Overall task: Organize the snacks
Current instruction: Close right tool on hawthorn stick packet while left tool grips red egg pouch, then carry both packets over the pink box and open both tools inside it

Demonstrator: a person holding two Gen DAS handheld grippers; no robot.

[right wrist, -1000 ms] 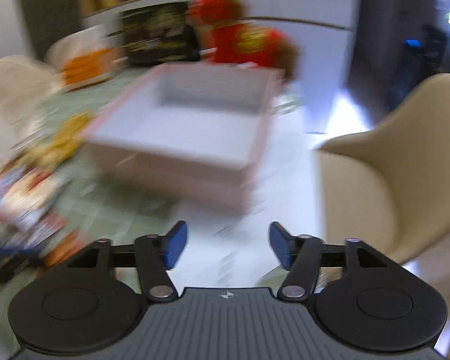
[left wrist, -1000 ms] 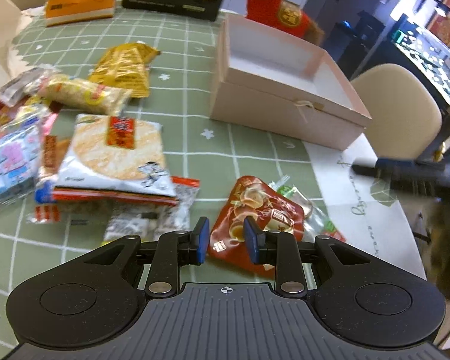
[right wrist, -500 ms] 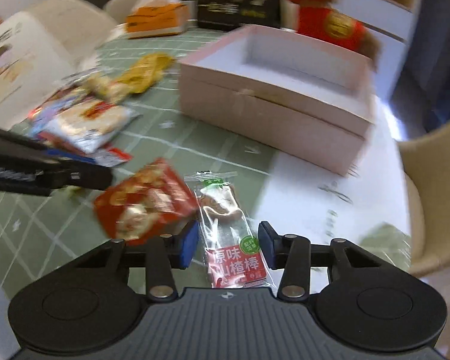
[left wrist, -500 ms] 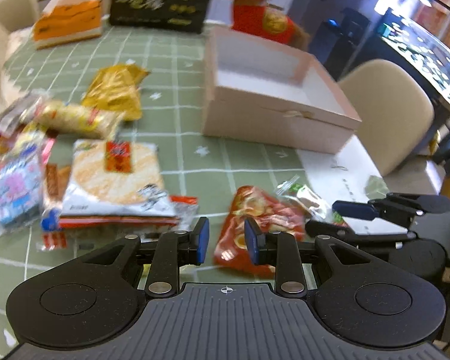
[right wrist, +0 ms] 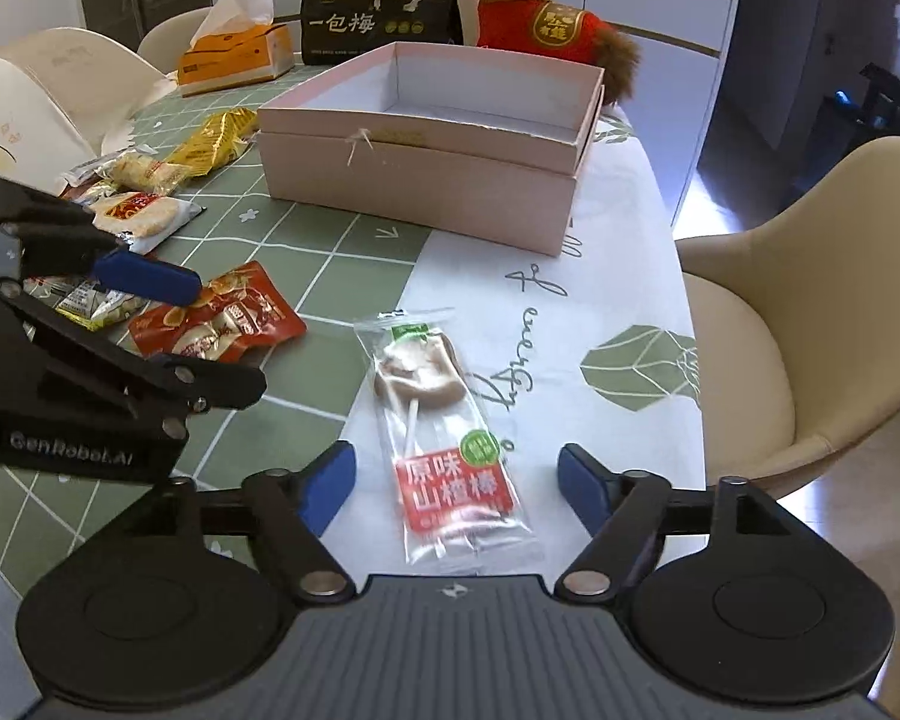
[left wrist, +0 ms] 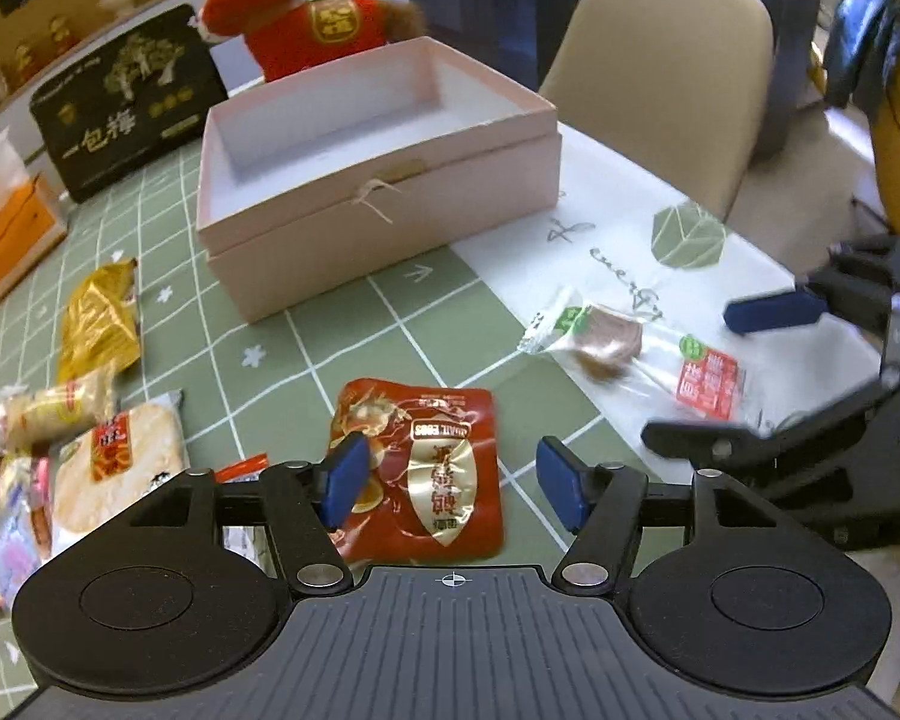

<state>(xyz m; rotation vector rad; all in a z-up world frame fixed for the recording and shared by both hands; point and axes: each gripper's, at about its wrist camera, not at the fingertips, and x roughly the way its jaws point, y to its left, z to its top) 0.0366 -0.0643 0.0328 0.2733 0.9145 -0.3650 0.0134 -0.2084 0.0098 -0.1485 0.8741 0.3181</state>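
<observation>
An open pink box (left wrist: 384, 180) stands on the table, empty inside; it also shows in the right wrist view (right wrist: 438, 162). My left gripper (left wrist: 456, 489) is open, its fingers on either side of a red egg-snack pouch (left wrist: 432, 468) lying flat on the cloth. My right gripper (right wrist: 456, 486) is open over a clear hawthorn lollipop packet (right wrist: 444, 438), fingers on either side of its red label end. The pouch (right wrist: 222, 318) and the left gripper (right wrist: 120, 360) show at left in the right wrist view.
More snacks lie at the left: a gold bag (left wrist: 99, 324), a rice cracker pack (left wrist: 117, 468) and several small packets. A black gift box (right wrist: 378, 6), orange tissue box (right wrist: 234, 57) and red plush toy (right wrist: 540, 24) stand behind the box. A beige chair (right wrist: 810, 324) is at right.
Both grippers have opened wider. The left one turned right toward the pink box and sits over the red pouch; the right one moved in over the lollipop packet.
</observation>
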